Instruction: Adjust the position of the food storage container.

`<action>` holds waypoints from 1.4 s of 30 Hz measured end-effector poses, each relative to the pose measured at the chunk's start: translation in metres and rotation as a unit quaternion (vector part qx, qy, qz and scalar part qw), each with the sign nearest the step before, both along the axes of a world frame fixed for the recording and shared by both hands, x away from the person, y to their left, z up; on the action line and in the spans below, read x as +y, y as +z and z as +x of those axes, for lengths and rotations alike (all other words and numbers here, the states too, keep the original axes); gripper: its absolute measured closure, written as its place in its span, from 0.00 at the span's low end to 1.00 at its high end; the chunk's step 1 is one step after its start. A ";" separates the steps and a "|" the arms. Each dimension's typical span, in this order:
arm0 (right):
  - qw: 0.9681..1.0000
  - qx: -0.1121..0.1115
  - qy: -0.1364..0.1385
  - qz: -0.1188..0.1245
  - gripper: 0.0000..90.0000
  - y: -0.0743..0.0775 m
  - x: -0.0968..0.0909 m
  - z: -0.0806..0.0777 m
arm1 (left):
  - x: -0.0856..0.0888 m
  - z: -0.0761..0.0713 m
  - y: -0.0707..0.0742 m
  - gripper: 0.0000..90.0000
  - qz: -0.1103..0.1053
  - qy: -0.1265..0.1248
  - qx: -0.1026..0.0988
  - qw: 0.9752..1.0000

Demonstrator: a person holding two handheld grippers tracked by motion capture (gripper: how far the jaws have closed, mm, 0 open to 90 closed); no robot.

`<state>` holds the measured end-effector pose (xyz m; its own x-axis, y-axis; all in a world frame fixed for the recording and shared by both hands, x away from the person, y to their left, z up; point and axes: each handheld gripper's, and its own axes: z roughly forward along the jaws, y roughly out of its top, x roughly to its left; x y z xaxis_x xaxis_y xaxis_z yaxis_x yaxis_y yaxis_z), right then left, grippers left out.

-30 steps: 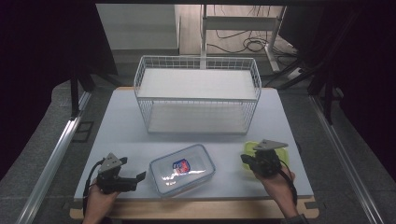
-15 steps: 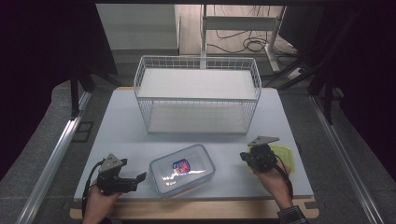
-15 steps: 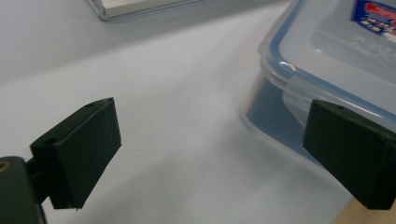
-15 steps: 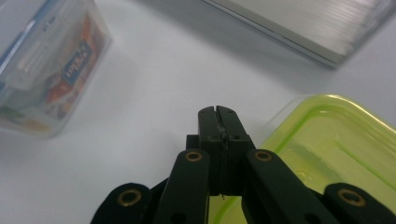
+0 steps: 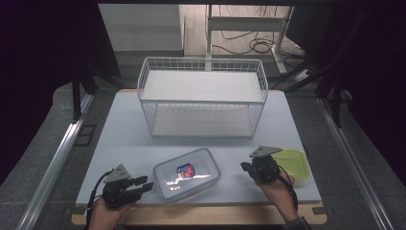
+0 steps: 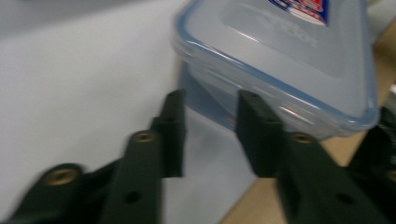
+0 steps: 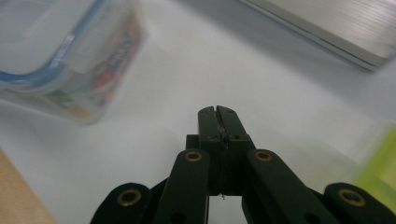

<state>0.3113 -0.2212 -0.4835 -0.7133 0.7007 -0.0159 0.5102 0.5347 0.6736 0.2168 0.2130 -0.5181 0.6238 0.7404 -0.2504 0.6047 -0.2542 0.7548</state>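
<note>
A clear plastic container with a blue-rimmed lid and a red-and-blue label lies near the table's front edge. My left gripper is at its left, pointing at its near corner. In the left gripper view the container sits just beyond the fingertips. The jaws have just been closing; a gap remains and nothing is between them. My right gripper is to the container's right with its jaws pressed together on nothing, as the right gripper view shows. A yellow-green container lies flat behind that hand.
A white wire basket with a flat white floor stands at the middle back of the grey table mat. The wooden table edge runs along the front. Dark floor, rails and cables surround the table.
The yellow-green container showed up behind the right gripper a second ago and now lies flat at its right. The right gripper has edged left. The left hand has stayed put.
</note>
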 end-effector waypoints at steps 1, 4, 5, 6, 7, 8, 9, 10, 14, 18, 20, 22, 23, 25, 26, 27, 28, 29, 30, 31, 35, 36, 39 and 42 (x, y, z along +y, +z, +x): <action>1.000 0.002 0.005 0.000 0.99 -0.001 0.003 -0.001 | -0.003 0.000 0.000 0.82 0.008 -0.006 0.004 1.000; 1.000 0.011 0.018 0.009 0.99 -0.004 0.014 -0.002 | -0.008 0.000 -0.001 0.93 0.021 -0.007 0.007 1.000; 1.000 0.013 0.023 0.011 0.99 -0.005 0.017 -0.002 | -0.009 0.001 -0.001 0.94 0.023 -0.006 0.010 1.000; 0.999 0.017 0.027 0.016 0.99 -0.006 0.021 -0.002 | -0.011 0.002 -0.002 0.95 0.027 -0.006 0.012 1.000; 0.999 0.022 0.033 0.021 0.98 -0.008 0.026 -0.002 | -0.012 0.003 -0.002 0.96 0.031 -0.006 0.012 0.999; 0.998 0.024 0.044 0.023 0.98 -0.010 0.034 -0.002 | -0.014 0.005 -0.002 0.96 0.030 -0.003 0.012 0.999; 0.998 0.025 0.050 0.023 0.98 -0.011 0.038 -0.002 | -0.015 0.006 -0.001 0.96 0.029 -0.003 0.013 0.999; 0.998 0.025 0.050 0.023 0.98 -0.011 0.038 -0.002 | -0.015 0.006 -0.001 0.96 0.029 -0.003 0.013 0.999; 0.998 0.023 0.063 0.016 0.99 -0.014 0.046 -0.004 | -0.021 0.013 -0.001 0.96 0.028 0.001 0.016 0.999; 0.998 0.023 0.058 0.010 0.99 -0.013 0.042 -0.006 | -0.026 0.023 -0.001 0.96 0.029 0.004 0.017 0.999; 0.998 0.024 0.056 0.008 0.99 -0.013 0.039 -0.007 | -0.029 0.029 -0.001 0.97 0.031 0.004 0.016 0.999; 0.998 0.026 0.056 0.004 0.99 -0.013 0.037 -0.010 | -0.032 0.034 -0.001 0.98 0.031 0.002 0.015 0.999; 0.998 0.030 0.057 0.008 0.99 -0.013 0.036 -0.012 | -0.033 0.037 -0.001 0.98 0.034 0.003 0.012 0.999; 0.998 0.025 0.058 0.006 0.99 -0.010 0.033 -0.016 | -0.034 0.042 -0.001 0.98 0.034 0.004 0.013 0.999; 0.998 0.025 0.058 0.006 0.99 -0.010 0.033 -0.016 | -0.034 0.045 -0.002 0.98 0.032 0.004 0.014 0.999; 0.998 0.024 0.058 0.005 0.99 -0.010 0.033 -0.017 | -0.034 0.048 -0.002 0.98 0.030 0.004 0.015 0.999; 0.998 0.025 0.056 0.007 0.99 -0.010 0.032 -0.018 | -0.035 0.050 -0.002 0.98 0.030 0.006 0.016 0.999; 0.998 0.025 0.057 0.008 0.99 -0.009 0.031 -0.018 | -0.036 0.053 -0.002 0.98 0.032 0.006 0.015 0.999; 0.998 0.027 0.057 0.009 0.99 -0.009 0.030 -0.020 | -0.037 0.056 -0.002 0.99 0.034 0.006 0.014 0.999; 0.998 0.027 0.057 0.009 0.99 -0.009 0.030 -0.020 | -0.037 0.058 -0.002 0.99 0.035 0.006 0.013 0.999; 0.998 0.027 0.058 0.010 0.99 -0.009 0.028 -0.021 | -0.040 0.069 -0.002 0.99 0.037 0.005 0.012 0.999; 0.998 0.027 0.058 0.010 0.99 -0.009 0.028 -0.021 | -0.040 0.071 -0.002 0.99 0.036 0.005 0.011 0.999; 0.998 0.030 0.060 0.008 0.99 -0.010 0.028 -0.021 | -0.040 0.077 -0.003 0.99 0.035 0.005 0.011 0.999; 0.998 0.021 0.058 0.001 0.94 -0.009 0.026 -0.021 | -0.037 0.076 -0.003 0.90 0.035 0.007 0.013 0.999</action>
<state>0.2906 -0.1955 -0.4924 -0.7892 0.6139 0.0171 0.4733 0.5901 0.6540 0.2927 0.1764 -0.5208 0.6075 0.7648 -0.2145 0.6281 -0.2972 0.7192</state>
